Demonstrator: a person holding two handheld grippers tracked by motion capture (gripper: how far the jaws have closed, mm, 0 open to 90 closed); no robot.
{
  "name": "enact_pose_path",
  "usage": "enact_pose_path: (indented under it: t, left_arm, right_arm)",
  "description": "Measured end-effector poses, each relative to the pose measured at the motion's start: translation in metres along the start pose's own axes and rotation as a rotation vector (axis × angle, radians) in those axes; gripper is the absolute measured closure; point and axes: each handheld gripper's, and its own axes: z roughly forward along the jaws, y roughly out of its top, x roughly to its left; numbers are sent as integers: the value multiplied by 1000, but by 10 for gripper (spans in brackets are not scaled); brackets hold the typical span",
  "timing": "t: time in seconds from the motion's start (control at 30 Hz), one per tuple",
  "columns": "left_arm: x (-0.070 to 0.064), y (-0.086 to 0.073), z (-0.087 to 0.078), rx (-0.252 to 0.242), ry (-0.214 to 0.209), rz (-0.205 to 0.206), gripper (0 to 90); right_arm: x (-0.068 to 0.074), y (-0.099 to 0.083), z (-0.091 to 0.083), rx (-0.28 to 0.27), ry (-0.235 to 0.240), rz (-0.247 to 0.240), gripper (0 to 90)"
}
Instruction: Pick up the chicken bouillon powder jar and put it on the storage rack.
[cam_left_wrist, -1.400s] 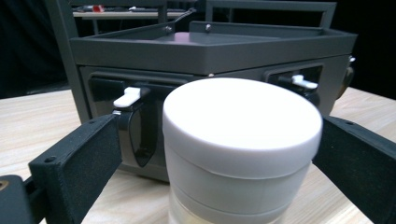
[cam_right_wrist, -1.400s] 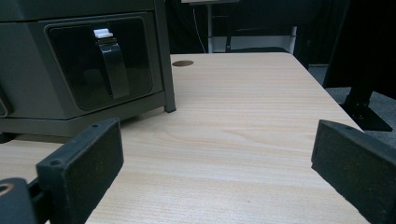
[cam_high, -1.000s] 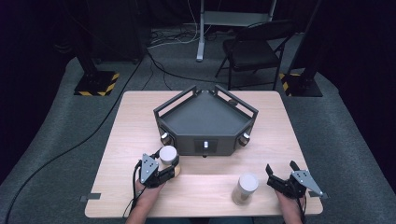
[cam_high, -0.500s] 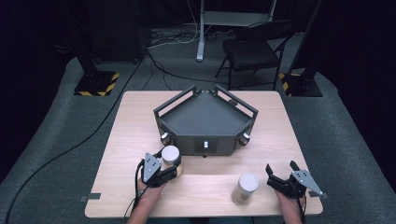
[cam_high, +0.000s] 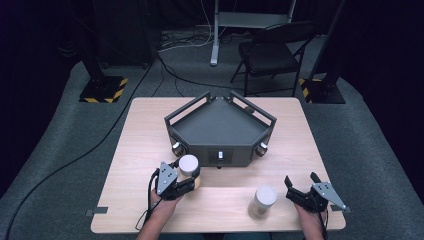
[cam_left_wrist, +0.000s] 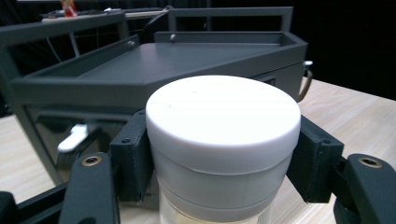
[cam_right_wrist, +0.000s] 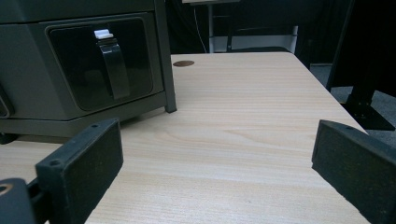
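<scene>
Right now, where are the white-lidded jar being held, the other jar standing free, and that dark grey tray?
held jar (cam_left_wrist: 223, 116), left gripper view, on its white lid.
free jar (cam_high: 264, 195), high view, on its lid top.
dark grey tray (cam_high: 220, 123), high view, on its bare floor.

You're holding a white-lidded jar (cam_high: 188, 165) upright in your left gripper (cam_high: 186, 176), jaws pinching it just under the lid, right by the front-left of the grey tray unit (cam_high: 220, 127). Jar body is looking clear/pale below the lid (cam_left_wrist: 223, 116); it's sitting upright, lid on.
</scene>
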Motion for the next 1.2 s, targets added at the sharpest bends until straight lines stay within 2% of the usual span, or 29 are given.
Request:
enact_pose_path:
  t: [0.33,0.6,0.77,0.9,1.2]
  left_arm:
    - [-3,27,0,-19,-50,22,332]
    - [-7,41,8,-33,-81,20,332]
    - [-9,54,13,-40,-97,39,332]
    - [-14,66,21,-33,-102,52,332]
    - [-21,79,31,-45,-106,47,332]
  right_arm:
    - [-1,-1,0,-3,1,6,11]
    - [-1,0,0,1,2,4,11]
    - [-1,0,0,-1,2,6,11]
    - [-1,0,0,0,2,5,11]
    - [-1,0,0,-1,3,6,12]
